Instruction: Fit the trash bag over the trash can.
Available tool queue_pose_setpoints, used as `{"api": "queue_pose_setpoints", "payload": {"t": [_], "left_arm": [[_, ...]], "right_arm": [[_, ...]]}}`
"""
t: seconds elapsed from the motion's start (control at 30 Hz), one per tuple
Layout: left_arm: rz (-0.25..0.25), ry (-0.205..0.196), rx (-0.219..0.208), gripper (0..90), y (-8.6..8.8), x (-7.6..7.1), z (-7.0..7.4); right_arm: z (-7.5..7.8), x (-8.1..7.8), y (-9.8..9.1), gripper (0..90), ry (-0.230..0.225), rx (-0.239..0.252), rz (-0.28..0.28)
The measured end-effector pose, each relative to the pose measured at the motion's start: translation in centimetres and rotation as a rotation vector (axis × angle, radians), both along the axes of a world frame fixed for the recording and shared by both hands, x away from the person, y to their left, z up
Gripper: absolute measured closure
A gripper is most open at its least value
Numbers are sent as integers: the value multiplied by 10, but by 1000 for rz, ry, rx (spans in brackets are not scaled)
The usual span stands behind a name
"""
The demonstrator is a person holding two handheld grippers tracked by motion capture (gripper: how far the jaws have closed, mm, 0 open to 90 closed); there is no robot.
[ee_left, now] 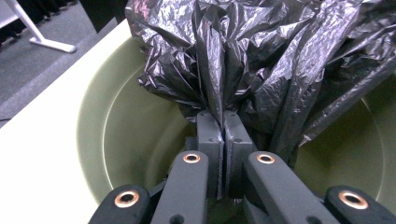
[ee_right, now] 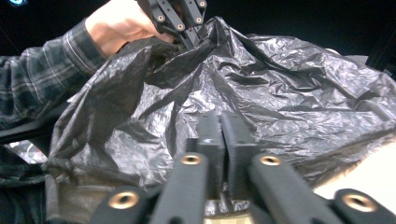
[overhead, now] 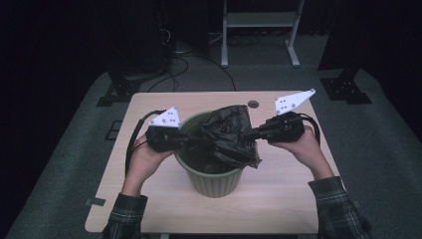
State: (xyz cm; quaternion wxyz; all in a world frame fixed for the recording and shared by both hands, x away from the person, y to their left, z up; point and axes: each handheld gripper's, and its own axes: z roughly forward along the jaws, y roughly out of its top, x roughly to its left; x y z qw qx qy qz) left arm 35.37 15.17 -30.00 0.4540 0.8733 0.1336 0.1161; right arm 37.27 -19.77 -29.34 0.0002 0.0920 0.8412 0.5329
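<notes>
High view: I see the black bag bunched over the green bin on the tabletop, left tongs and right tongs at opposite sides of it.

Left gripper view: my left tongs are pinched tight on a fold of bag above the bin's hollow.

Right gripper view: the right tongs are closed, seemingly nipping plastic, though the contact is dim.

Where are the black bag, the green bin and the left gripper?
black bag (overhead: 230, 130), high view, crumpled middle above the bin.
green bin (overhead: 215, 183), high view, outer front wall.
left gripper (ee_left: 223, 125), left gripper view, jaw tips shut on a fold of the bag.
</notes>
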Motion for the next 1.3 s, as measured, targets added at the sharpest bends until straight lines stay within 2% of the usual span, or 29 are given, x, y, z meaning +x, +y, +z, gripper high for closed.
{"api": "queue_pose_setpoints", "payload": {"t": [0.13, 0.2, 0.33, 0.57, 0.67, 0.73, 0.77, 0.8, 0.83, 0.9, 0.93, 1.03, 1.07, 1.17, 1.23, 1.3], "left_arm": [[-5, -5, 12, 881, -2, -1, 1], [-14, -28, 47, 881, -8, -2, 1], [-27, -39, 74, 881, -15, -4, 2], [-59, -42, 105, 872, -31, -3, -3], [-78, -37, 128, 853, -38, -3, -8], [-81, -36, 141, 811, -44, -3, -12], [-73, -48, 146, 781, -45, -3, -14], [-73, -48, 146, 717, -45, -3, -14], [-53, -56, 113, 640, -42, -3, -15], [-22, -78, 71, 459, -35, -4, -14], [-13, -80, 49, 398, -31, -4, -13], [-2, -97, 1, 295, -20, -6, -7], [-2, -97, 1, 293, -20, -6, -7], [-1, -100, -41, 288, -10, -7, 1], [-7, -103, -67, 293, -9, -7, 5], [-20, -98, -74, 312, -12, -5, 7]], "right_arm": [[3, 1, 4, 900, -8, 16, -1], [8, 2, 9, 900, -19, 40, 1], [16, 5, 18, 900, -29, 58, 14], [25, 19, 51, 900, -39, 119, 17], [26, 23, 66, 900, -36, 120, 23], [26, 25, 75, 900, -32, 121, 30], [26, 26, 79, 900, -30, 123, 33], [25, 26, 84, 900, -31, 125, 38], [24, 26, 86, 900, -30, 124, 39], [21, 27, 88, 900, -26, 117, 43], [20, 27, 89, 900, -28, 112, 42], [16, 28, 86, 900, -17, 109, 38], [16, 28, 86, 900, -17, 109, 38], [15, 28, 84, 900, -16, 108, 35], [16, 28, 82, 900, -12, 119, 38], [18, 27, 81, 900, -14, 137, 44]]}}
